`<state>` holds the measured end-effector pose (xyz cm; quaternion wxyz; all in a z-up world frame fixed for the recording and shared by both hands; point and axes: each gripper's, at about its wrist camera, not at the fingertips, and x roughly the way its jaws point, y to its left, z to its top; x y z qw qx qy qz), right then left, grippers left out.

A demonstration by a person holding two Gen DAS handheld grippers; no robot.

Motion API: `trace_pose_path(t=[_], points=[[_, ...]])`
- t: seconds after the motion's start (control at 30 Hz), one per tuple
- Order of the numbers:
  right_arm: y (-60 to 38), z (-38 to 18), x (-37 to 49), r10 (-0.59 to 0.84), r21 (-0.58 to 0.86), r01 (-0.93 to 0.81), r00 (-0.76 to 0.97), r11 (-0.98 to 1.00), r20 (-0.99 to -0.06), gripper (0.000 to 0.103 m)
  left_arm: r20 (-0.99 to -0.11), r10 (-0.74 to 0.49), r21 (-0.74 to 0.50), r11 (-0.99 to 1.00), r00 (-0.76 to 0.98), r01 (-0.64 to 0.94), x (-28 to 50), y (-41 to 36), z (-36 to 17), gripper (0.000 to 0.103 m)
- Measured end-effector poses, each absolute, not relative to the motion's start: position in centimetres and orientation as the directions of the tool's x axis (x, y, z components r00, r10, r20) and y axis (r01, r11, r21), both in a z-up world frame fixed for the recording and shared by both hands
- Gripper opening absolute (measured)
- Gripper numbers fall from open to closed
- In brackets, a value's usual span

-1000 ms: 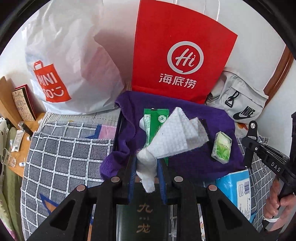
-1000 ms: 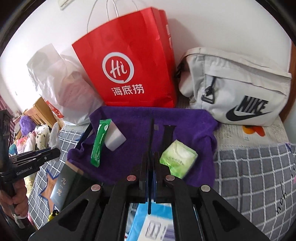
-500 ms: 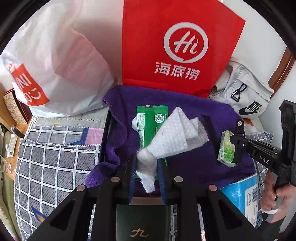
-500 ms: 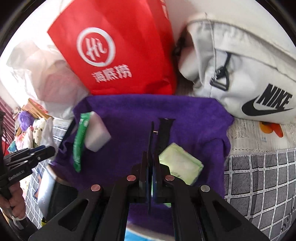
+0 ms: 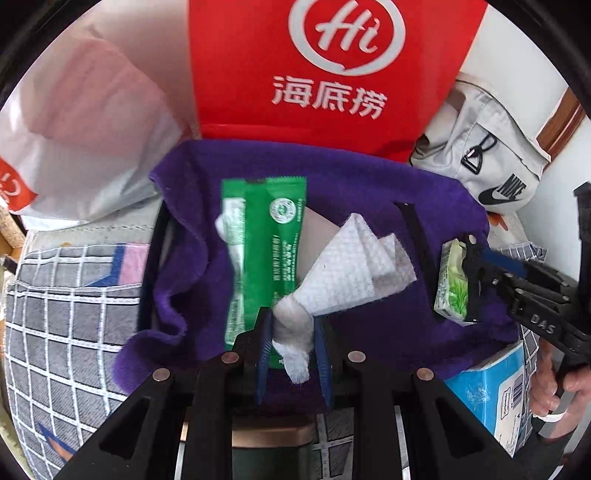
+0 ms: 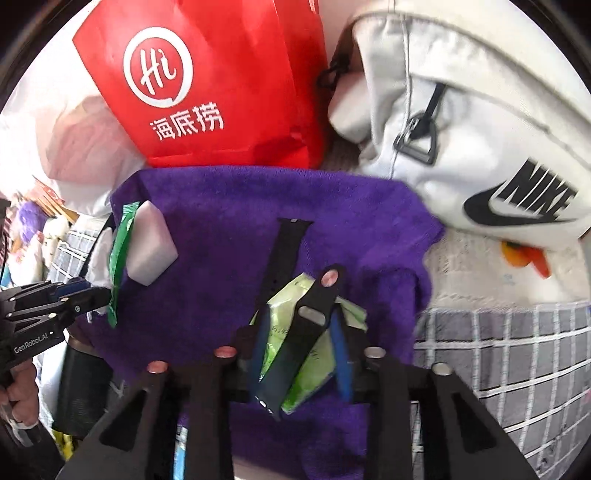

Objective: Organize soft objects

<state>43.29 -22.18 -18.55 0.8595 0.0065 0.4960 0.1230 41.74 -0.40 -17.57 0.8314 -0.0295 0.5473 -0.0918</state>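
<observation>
- My left gripper [image 5: 291,332] is pinched closed on the twisted end of the white paper towel [image 5: 347,273], which fans out toward 1 o'clock over the purple towel [image 5: 369,184].
- A green sachet [image 5: 269,251] lies on the towel at 11 o'clock from those fingers.
- My right gripper [image 6: 299,354] sits around the green tissue pack [image 6: 314,369] and a black watch strap [image 6: 306,332]; it seems clamped, though blur hides the contact.

Behind my work a plain white wall [image 6: 258,11] rises in bright daylight. A strip of brown wooden trim [image 5: 561,122] runs at my right, and a grey quilted bedspread with white grid lines [image 5: 55,295] covers the surface below.
</observation>
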Motion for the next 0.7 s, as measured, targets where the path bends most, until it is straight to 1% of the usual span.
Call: trace_pose_path(t=[0.07,0.17,0.2,0.23,0.27,0.3,0.33,0.7], points=[[-22.3,-17.9,43.0,0.210,0.117,-0.210,0.504,0.971,-0.838,0.054,-0.910,-0.184,-0.151,0.982,0.372,0.117,41.9,-0.5,-17.9,0.022],[-22.6,-17.1,42.7,0.213,0.116,-0.212,0.525,0.970,-0.824,0.056,-0.912,-0.191,-0.160,0.981,0.364,0.115,42.1,-0.6,-18.1,0.024],[-22.7,-16.9,42.6,0.216,0.119,-0.212,0.529,0.970,-0.821,0.056,-0.912,-0.195,-0.163,0.980,0.362,0.116,42.1,-0.7,-18.1,0.027],[-22.8,-16.6,42.5,0.219,0.122,-0.211,0.536,0.970,-0.815,0.057,-0.911,-0.203,-0.170,0.978,0.360,0.123,42.1,-0.8,-18.0,0.034],[-22.9,-16.4,42.4,0.220,0.123,-0.211,0.539,0.970,-0.813,0.061,-0.910,-0.207,-0.171,0.977,0.359,0.129,42.0,-0.9,-17.9,0.039],[-22.9,-16.3,42.4,0.221,0.124,-0.210,0.542,0.970,-0.811,0.065,-0.910,-0.206,-0.169,0.977,0.360,0.131,42.0,-0.9,-17.8,0.050],[-22.9,-16.1,42.3,0.221,0.123,-0.210,0.549,0.970,-0.806,0.066,-0.907,-0.200,-0.160,0.978,0.371,0.136,41.9,-1.4,-17.6,0.057],[-21.1,-14.2,39.4,0.213,0.113,-0.203,0.588,0.973,-0.780,0.067,-0.893,-0.172,-0.133,0.984,0.417,0.122,39.1,0.2,-15.0,0.058]])
